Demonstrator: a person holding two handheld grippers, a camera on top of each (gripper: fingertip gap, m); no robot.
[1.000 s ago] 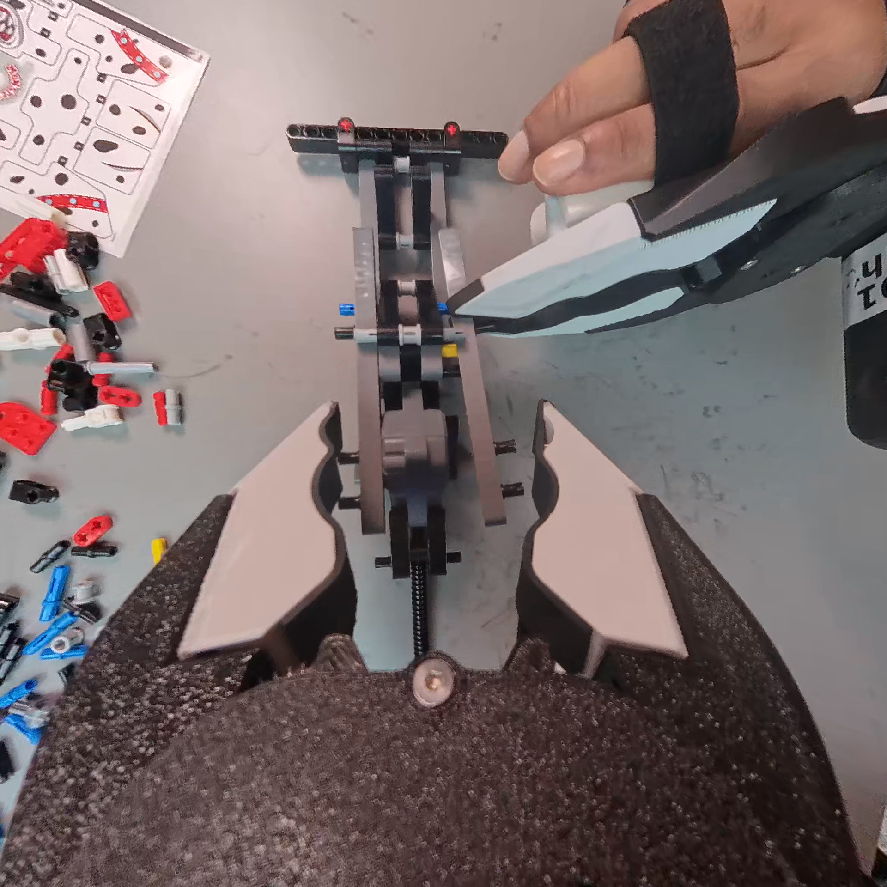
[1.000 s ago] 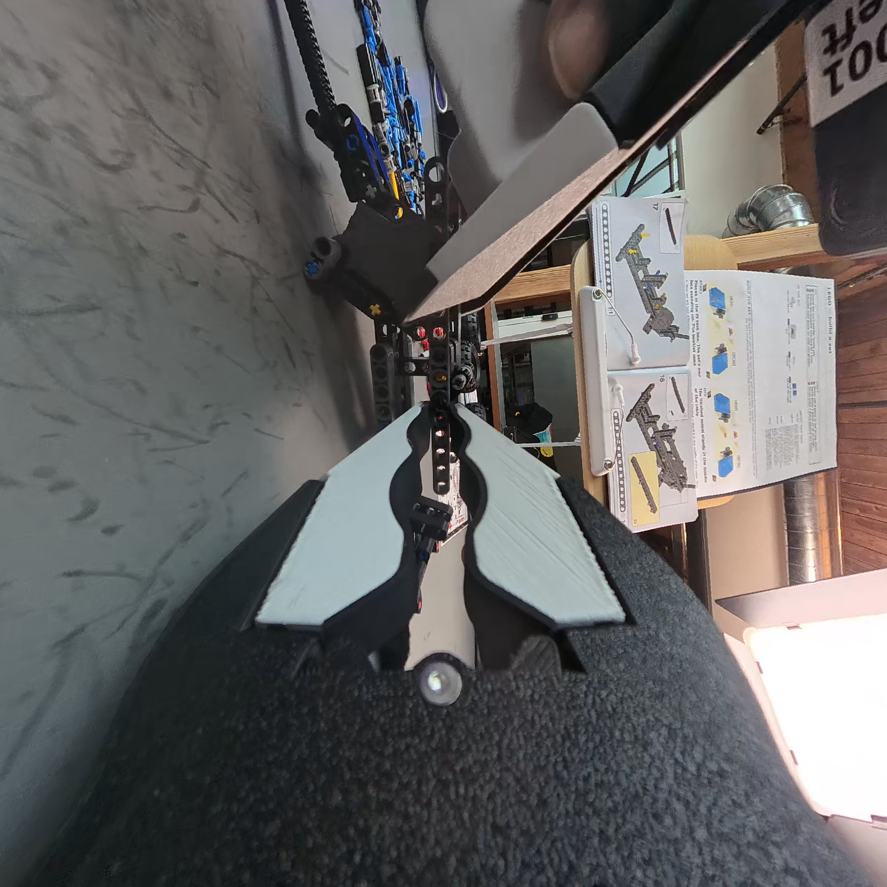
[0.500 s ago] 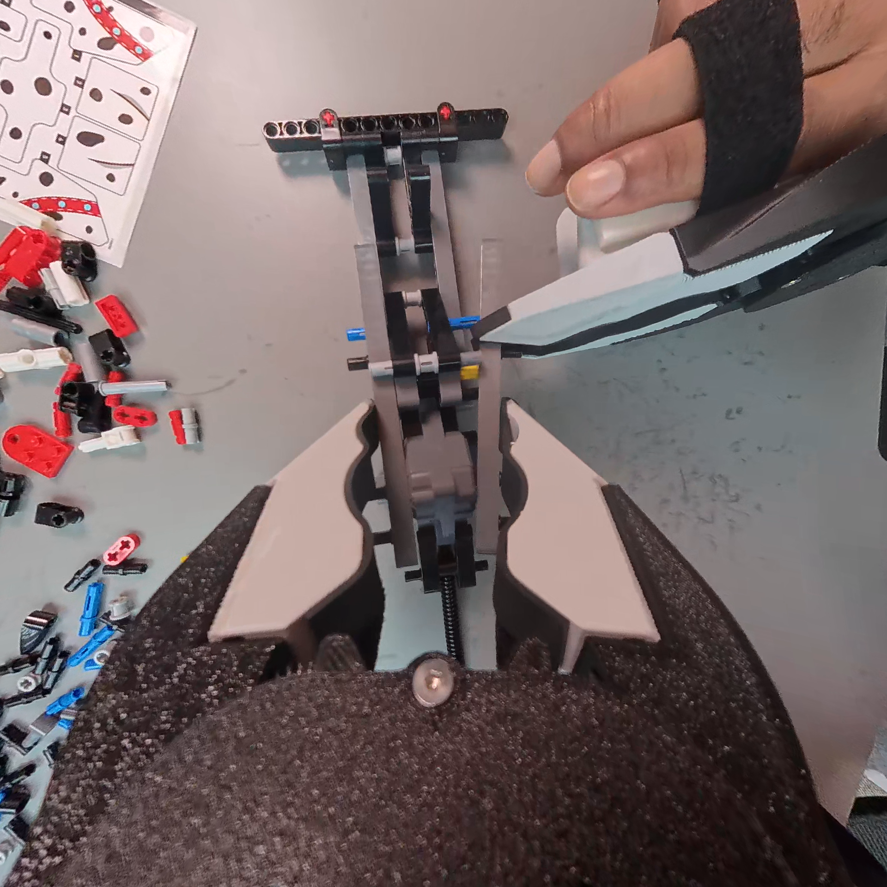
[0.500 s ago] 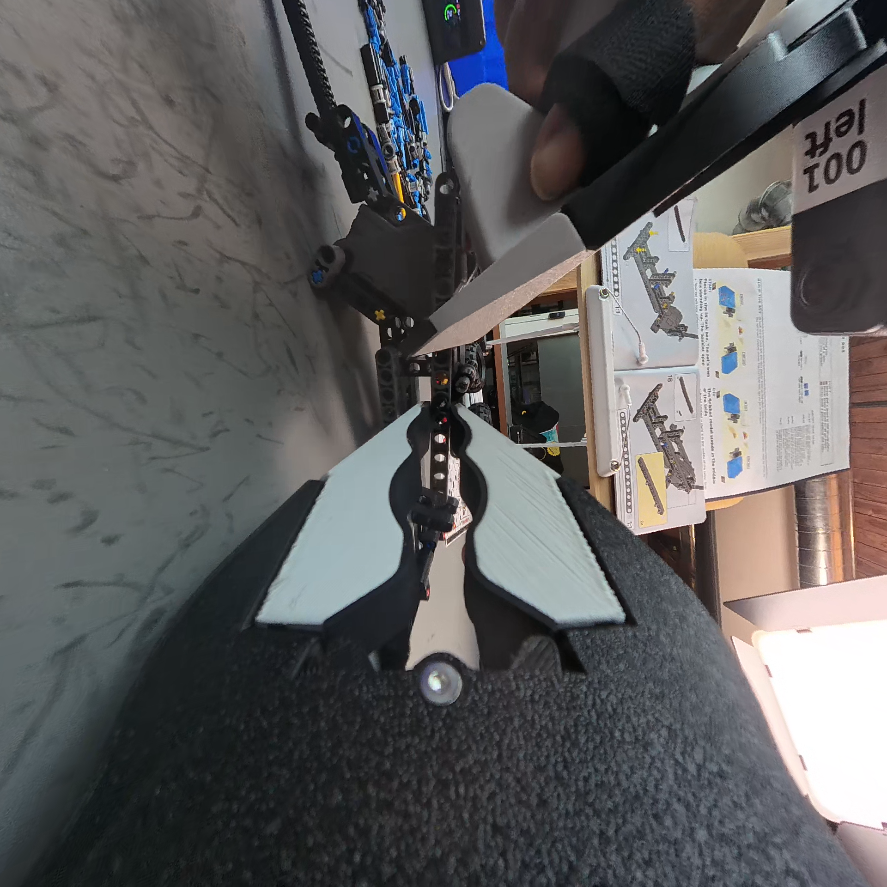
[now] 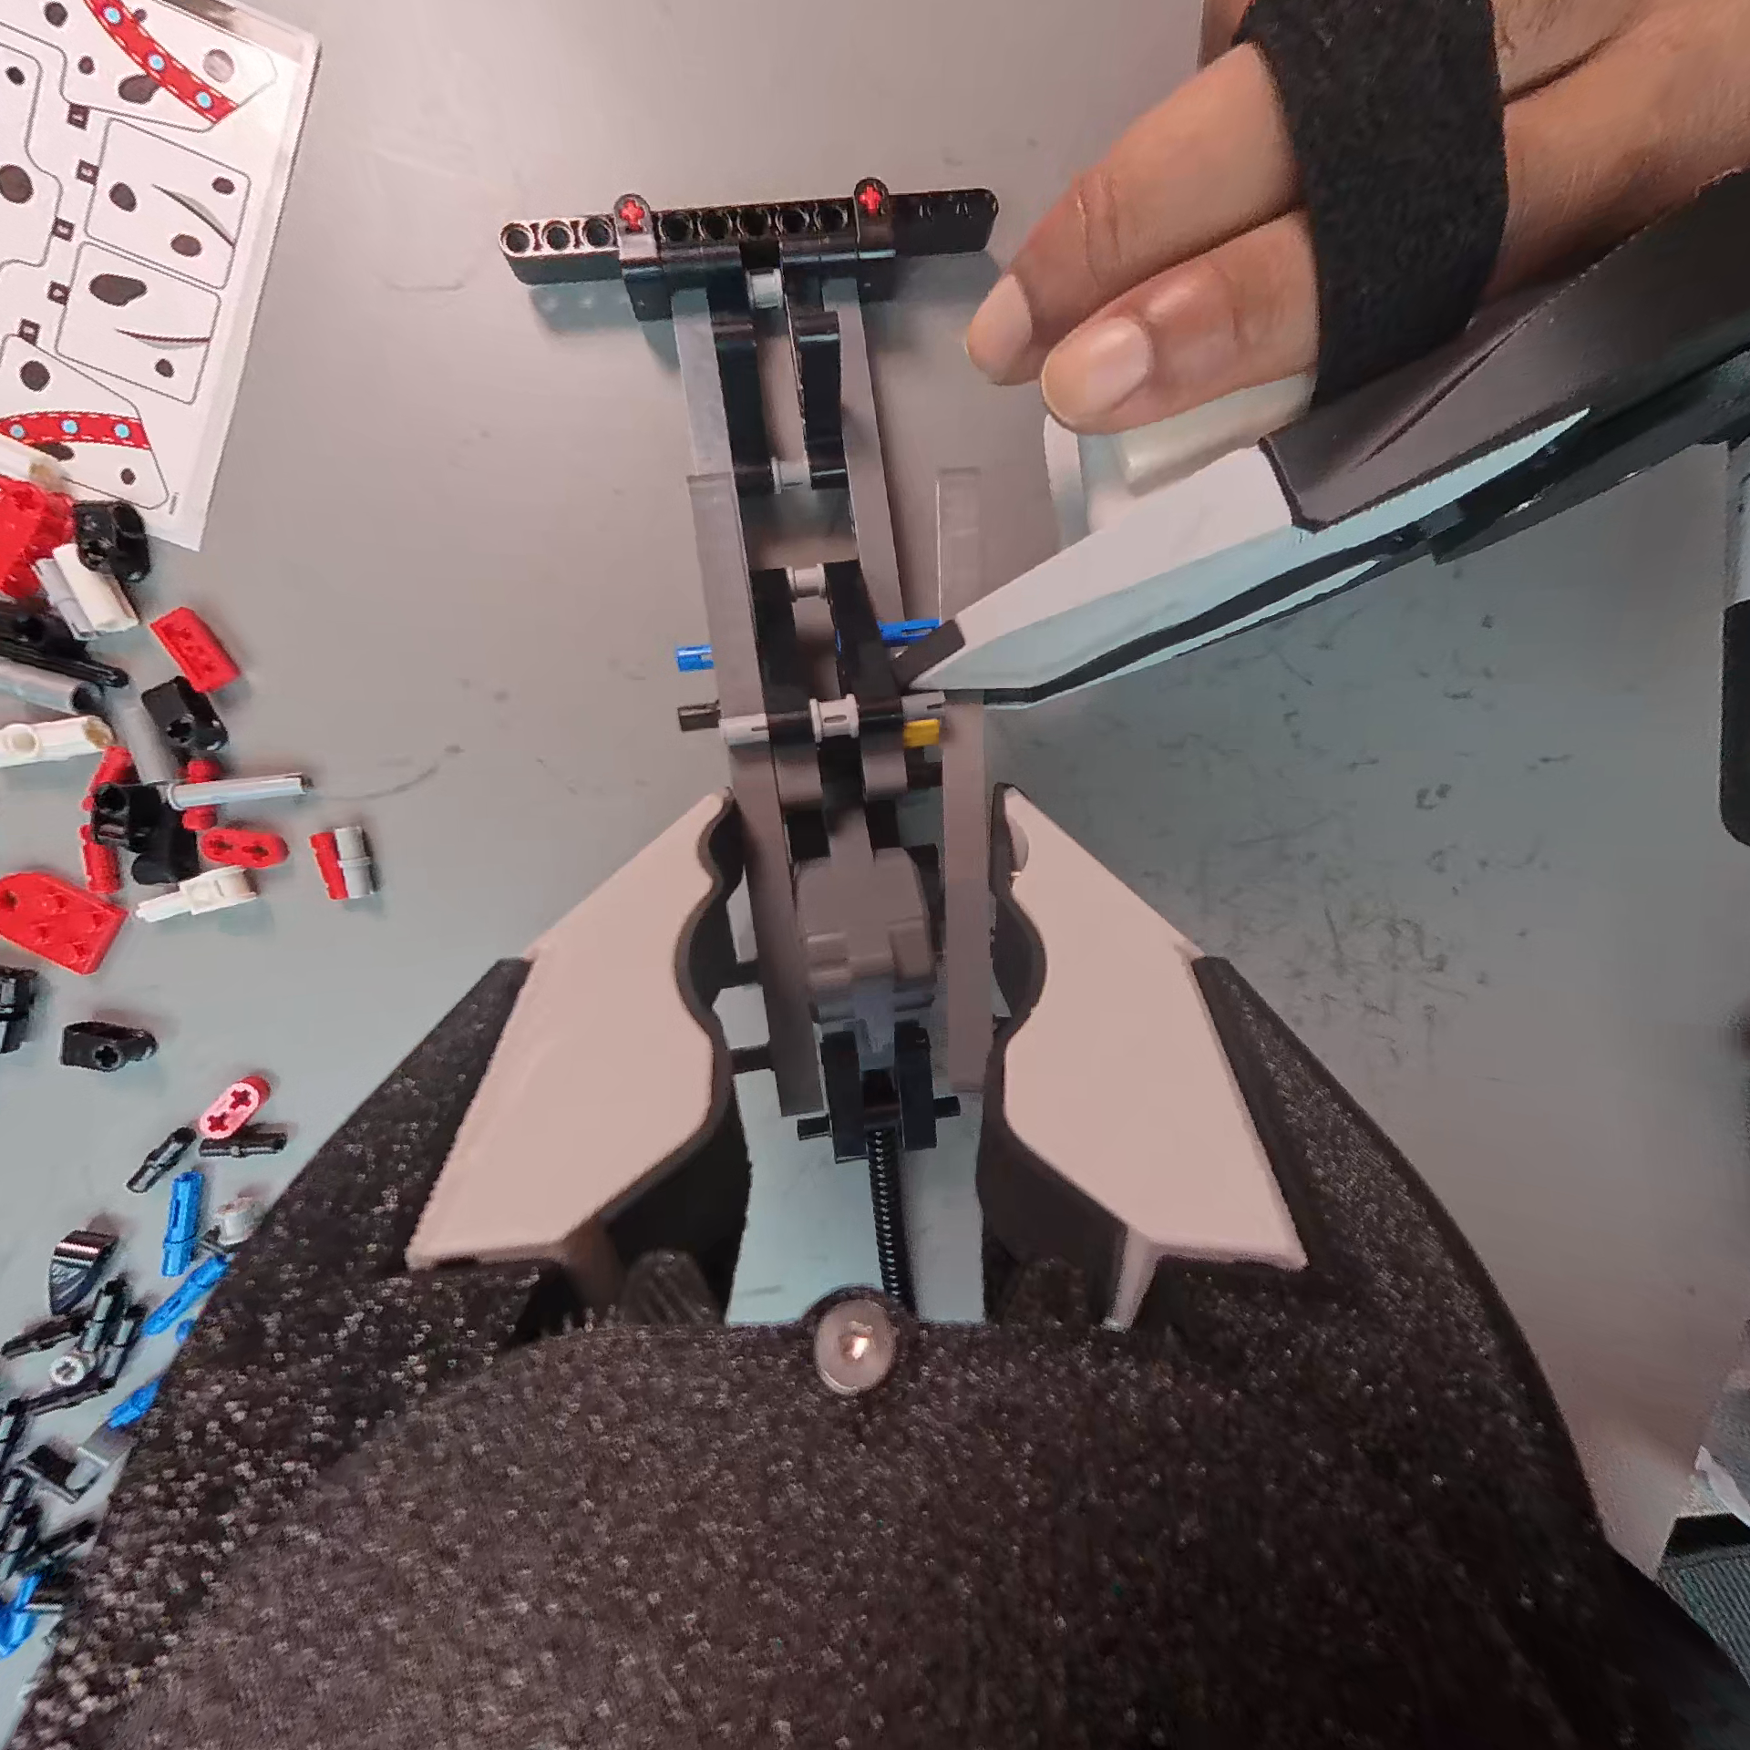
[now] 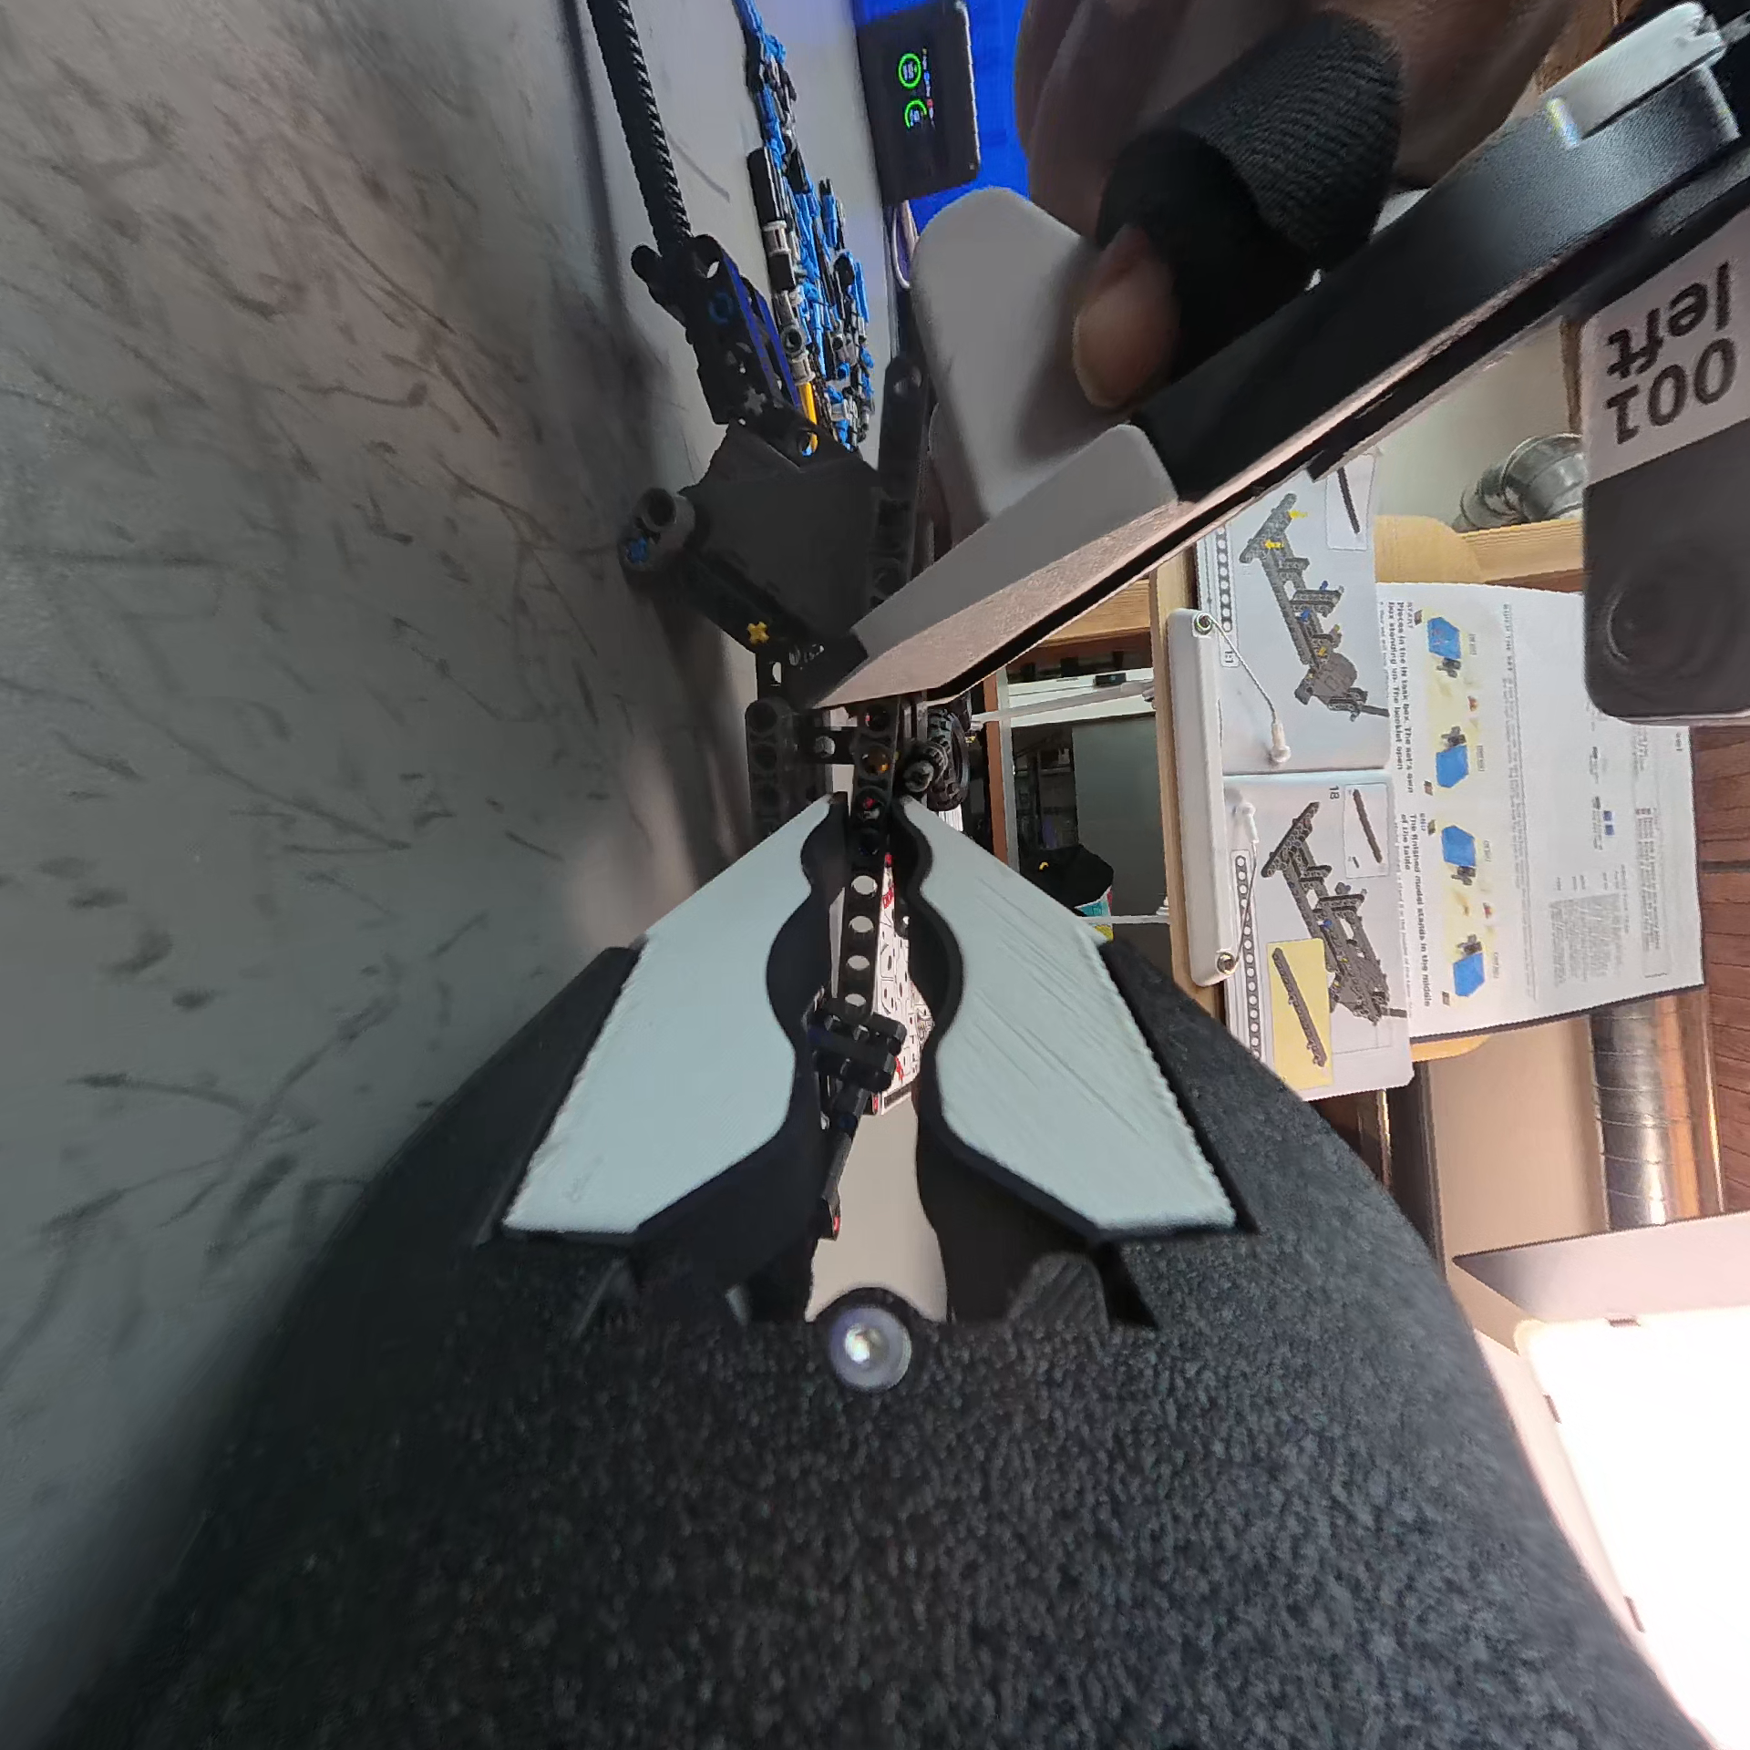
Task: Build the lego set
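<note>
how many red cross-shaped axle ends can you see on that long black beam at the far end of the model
2. One red axle end sits left of the beam's centre, the other red axle end toward the right, both on top of the long black beam. More could be hidden underneath.

From the left wrist we look steeply down, close on the lego frame [image 5: 814, 663] at frame centre. Our right wrist view, rolled sideways, skims the table [image 6: 284, 663]; both share that frame [image 6: 805, 559].
</note>
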